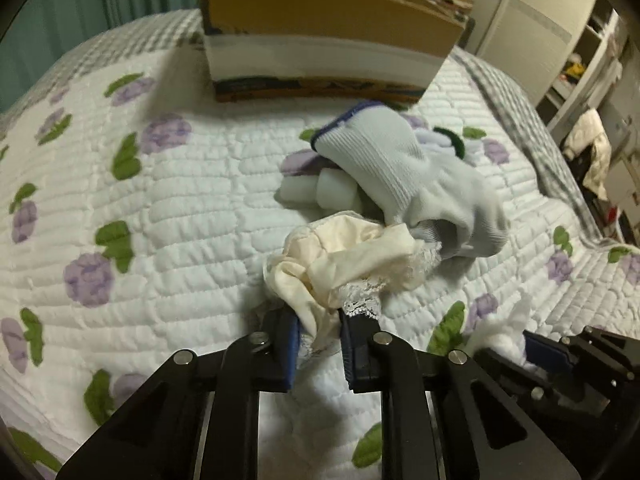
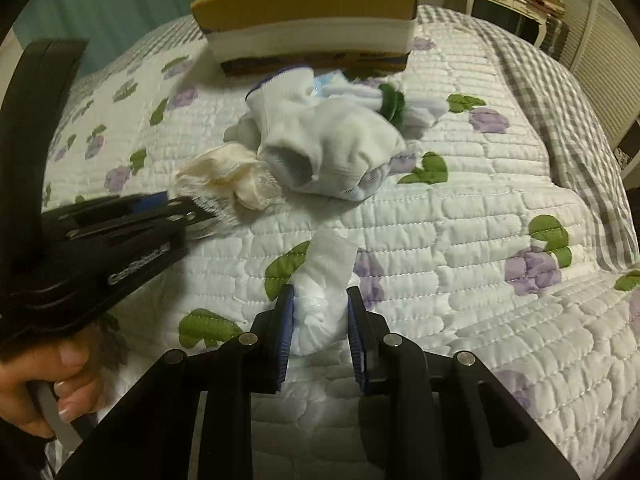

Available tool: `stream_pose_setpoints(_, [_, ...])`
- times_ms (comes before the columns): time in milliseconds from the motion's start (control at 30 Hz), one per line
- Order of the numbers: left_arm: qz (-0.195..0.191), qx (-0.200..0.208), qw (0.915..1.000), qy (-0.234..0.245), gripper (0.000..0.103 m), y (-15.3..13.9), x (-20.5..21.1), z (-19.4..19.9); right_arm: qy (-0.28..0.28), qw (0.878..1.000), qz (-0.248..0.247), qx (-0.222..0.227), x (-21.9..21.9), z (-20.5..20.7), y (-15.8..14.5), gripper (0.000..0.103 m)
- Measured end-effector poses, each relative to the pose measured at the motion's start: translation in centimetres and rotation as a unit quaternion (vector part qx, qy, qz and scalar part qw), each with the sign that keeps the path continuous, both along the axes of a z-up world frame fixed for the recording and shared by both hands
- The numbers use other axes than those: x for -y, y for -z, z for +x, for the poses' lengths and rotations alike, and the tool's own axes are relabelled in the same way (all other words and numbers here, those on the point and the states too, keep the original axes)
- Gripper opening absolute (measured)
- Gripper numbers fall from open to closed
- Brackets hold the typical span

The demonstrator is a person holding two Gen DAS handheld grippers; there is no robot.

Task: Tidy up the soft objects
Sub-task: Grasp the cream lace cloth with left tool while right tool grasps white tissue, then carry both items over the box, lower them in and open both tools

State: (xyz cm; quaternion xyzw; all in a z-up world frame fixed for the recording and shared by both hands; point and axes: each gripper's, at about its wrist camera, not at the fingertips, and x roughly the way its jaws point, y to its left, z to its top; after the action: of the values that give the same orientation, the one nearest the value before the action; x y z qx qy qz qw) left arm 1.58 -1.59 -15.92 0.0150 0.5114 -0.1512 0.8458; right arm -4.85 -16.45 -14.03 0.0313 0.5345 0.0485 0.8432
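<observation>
Bedspread [image 1: 168, 216], white and quilted with purple flowers and green leaves, lies under everything here. At the left, a hand [image 2: 44, 384] grips the handle of the left claw [image 1: 318, 344], which points steeply down at the bed. Its blue pads are clenched on the near end of a cream cloth with lace trim [image 1: 348, 256]; the rest of that cloth bunches up just ahead of the fingertips and touches the heap beyond. In the right wrist view the same claw comes in from the left edge, its tip buried in the lace.

Ahead of the left claw and slightly to its right sits the heap of soft things: a white sock with a blue cuff [image 1: 404, 184] on top, some white rolled pieces under its left side, and a bit of dark green fabric [image 1: 452, 140] at the back. Further ahead still stands a cardboard box [image 1: 320, 36], open at the top, with a few items inside that are too blurred to name.

To the right, the right claw [image 2: 320, 320] grasps a white crinkled wad [image 2: 324, 300] between its blue pads, the free end sticking out ahead over the bedspread, apart from the heap.
</observation>
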Motion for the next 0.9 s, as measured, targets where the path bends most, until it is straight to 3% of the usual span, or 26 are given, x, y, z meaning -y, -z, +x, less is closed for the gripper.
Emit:
stream_pose_setpoints(300, [-0.009, 0.045, 0.9989, -0.003, 0.015, -3.3, -1.0, -3.6, 0.001, 0.998, 0.007, 0.061, -0.7, -1.6, -2.3, 0.025])
stream_pose_setpoints(633, [-0.009, 0.097, 0.9942, -0.046, 0.015, -7.6, -3.6, -7.4, -0.011, 0.992, -0.005, 0.124, -0.8, -3.3, -6.2, 0.025])
stream_pose_setpoints(900, [-0.028, 0.142, 0.9877, -0.059, 0.015, -12.0, -4.1, -7.7, 0.002, 0.98, -0.009, 0.197, 1.0, -3.1, -12.4, 0.025])
